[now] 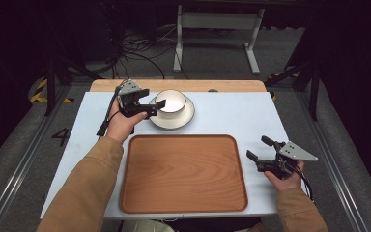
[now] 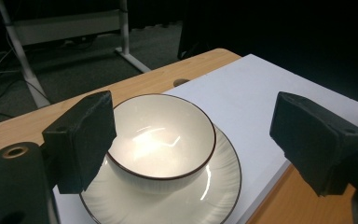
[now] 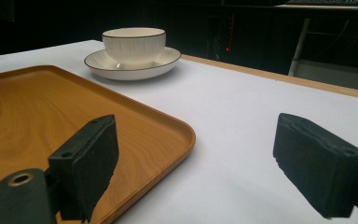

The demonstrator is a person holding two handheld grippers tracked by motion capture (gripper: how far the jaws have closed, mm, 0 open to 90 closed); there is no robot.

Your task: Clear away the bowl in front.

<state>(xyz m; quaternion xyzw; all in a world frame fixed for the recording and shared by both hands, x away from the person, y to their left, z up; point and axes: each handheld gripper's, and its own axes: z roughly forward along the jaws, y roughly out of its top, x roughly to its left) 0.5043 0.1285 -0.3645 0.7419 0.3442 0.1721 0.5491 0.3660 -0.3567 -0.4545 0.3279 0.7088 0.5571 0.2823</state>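
We hold the left gripper (image 1: 155,107), jaws wide apart, over the cream dark-rimmed ceramic bowl (image 1: 170,101) on its matching plate (image 1: 186,117), the right gripper (image 1: 261,150) likewise open.

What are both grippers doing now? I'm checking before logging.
Left gripper: open, holding nothing, at the bowl.
Right gripper: open, holding nothing.

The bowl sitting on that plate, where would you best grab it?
Probably by the rim of the bowl, one pad inside and one outside, coming from above on the side nearest the open left gripper. Its wall is thin and upright, and the plate blocks a low approach.
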